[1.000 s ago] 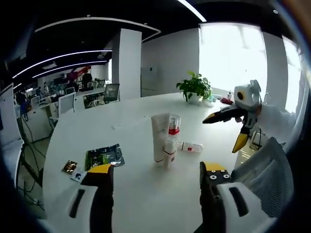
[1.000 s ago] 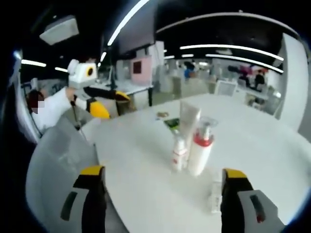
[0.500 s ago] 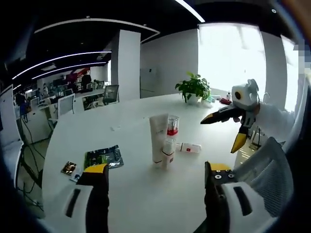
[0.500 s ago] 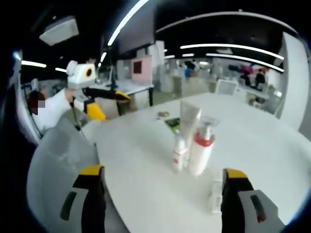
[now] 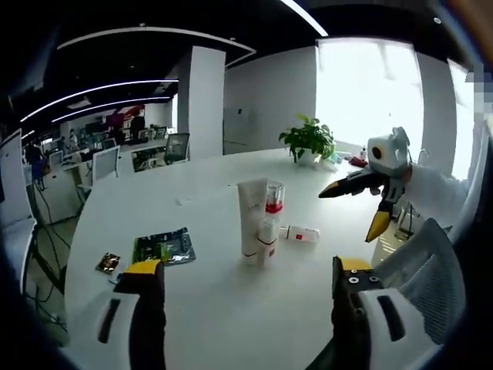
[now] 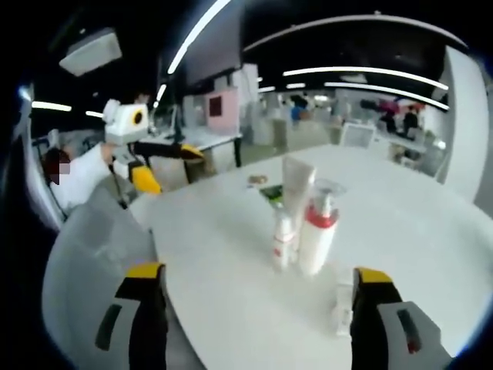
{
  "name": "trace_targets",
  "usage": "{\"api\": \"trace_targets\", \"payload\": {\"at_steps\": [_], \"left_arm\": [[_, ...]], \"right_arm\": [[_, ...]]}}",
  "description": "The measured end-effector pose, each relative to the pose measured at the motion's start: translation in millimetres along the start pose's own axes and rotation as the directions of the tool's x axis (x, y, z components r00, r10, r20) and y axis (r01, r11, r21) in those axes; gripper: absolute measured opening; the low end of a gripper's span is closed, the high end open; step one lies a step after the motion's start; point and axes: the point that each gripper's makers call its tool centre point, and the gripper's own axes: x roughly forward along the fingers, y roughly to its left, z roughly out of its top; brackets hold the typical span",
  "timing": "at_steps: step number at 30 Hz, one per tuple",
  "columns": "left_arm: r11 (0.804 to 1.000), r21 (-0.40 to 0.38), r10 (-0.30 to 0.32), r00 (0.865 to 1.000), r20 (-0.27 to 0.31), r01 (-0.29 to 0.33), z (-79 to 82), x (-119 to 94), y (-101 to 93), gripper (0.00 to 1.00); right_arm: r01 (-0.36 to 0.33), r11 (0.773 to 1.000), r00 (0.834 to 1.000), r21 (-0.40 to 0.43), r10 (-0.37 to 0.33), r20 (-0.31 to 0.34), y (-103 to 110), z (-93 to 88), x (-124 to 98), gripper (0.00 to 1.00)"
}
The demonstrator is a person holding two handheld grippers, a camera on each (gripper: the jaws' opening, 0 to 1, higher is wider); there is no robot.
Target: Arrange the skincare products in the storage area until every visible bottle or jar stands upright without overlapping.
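Note:
On the round white table point(image 5: 192, 308) a white tube point(image 5: 251, 219) stands upright. A pump bottle point(image 5: 275, 198) with a red band is just behind it, and a small red-labelled bottle point(image 5: 266, 243) stands in front. Another small white bottle point(image 5: 302, 233) lies on its side to their right. My left gripper point(image 5: 245, 267) is open, short of the group, holding nothing. The right gripper point(image 5: 357, 206) hangs open beyond the table's right edge. In the right gripper view the tube point(image 6: 296, 189), pump bottle point(image 6: 316, 231), small bottle point(image 6: 283, 243) and lying bottle point(image 6: 343, 307) sit ahead of my open right gripper point(image 6: 259, 273). The left gripper point(image 6: 166, 166) is open at far left.
A green packet point(image 5: 164, 247) and a small brown sachet point(image 5: 108, 263) lie on the table's left side. A potted plant point(image 5: 310, 140) stands at the far edge. A grey mesh chair point(image 5: 420, 277) is at the near right, and its back point(image 6: 88, 254) is close in the right gripper view.
My left gripper's jaws have spread a little wider. The right gripper's view has hardly shifted, and the bottles have not moved.

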Motion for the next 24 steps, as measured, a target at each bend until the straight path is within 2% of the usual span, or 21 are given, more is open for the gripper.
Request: {"api": "trace_targets", "payload": {"at_steps": [13, 16, 18, 24], "left_arm": [[1.0, -0.019, -0.003, 1.0, -0.01, 0.003, -4.4, 1, -0.7, 0.93], [1.0, -0.017, 0.004, 1.0, 0.001, -0.004, -3.6, 2, -0.2, 0.99], [1.0, -0.019, 0.017, 1.0, -0.001, -0.017, -4.5, 3, 2.0, 0.99], [1.0, -0.029, 0.007, 1.0, -0.013, -0.007, -8.5, 5, -0.4, 0.99]], "right_arm": [[0.011, 1.0, 1.0, 0.001, -0.011, -0.014, -7, -5.8, 2, 0.99], [0.015, 1.0, 1.0, 0.004, -0.015, -0.021, -9, -9.8, 3, 0.99], [0.019, 1.0, 0.999, 0.003, -0.018, -0.027, -10, -11.7, 3, 0.99], [0.025, 1.0, 0.999, 0.0, -0.025, -0.046, -14, -18.0, 4, 0.99]]}}
